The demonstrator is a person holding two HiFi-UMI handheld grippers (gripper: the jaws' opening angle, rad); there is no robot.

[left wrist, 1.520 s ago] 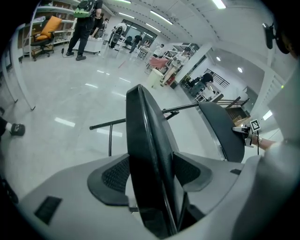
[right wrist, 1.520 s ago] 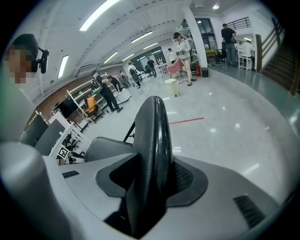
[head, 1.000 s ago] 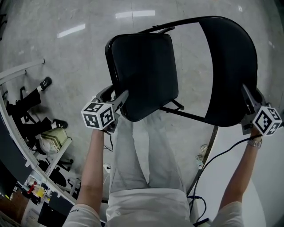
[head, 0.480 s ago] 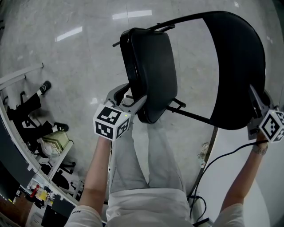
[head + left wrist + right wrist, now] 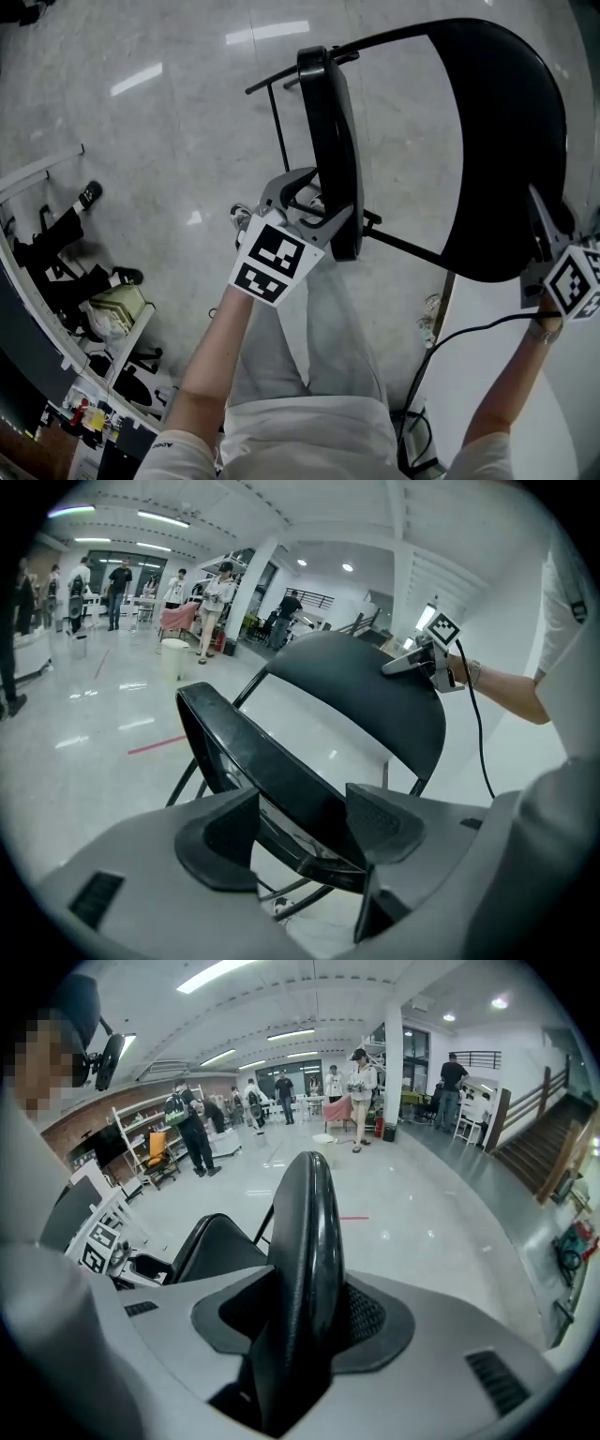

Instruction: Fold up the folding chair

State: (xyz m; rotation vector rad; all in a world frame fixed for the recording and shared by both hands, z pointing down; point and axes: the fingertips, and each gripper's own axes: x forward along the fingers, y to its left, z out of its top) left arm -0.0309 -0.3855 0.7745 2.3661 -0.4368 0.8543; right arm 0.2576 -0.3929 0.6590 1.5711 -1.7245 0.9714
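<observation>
The folding chair (image 5: 497, 206) stands on the floor just ahead of me. Its backrest (image 5: 506, 103) is at the right. The seat (image 5: 333, 141) is left of it, tipped up on edge, long axis running near to far, a gap between the two. My right gripper (image 5: 542, 217) clamps the backrest's near rim. My left gripper (image 5: 323, 217), the nearer one to the seat, grips its near edge, so I judge the closing push goes rightward.

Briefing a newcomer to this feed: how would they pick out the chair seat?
Find the black metal folding chair on the pale glossy floor. Its black padded seat is the slab seen almost edge-on, between the fingers of the left gripper. Unlike the broad curved backrest, it looks narrow.
</observation>
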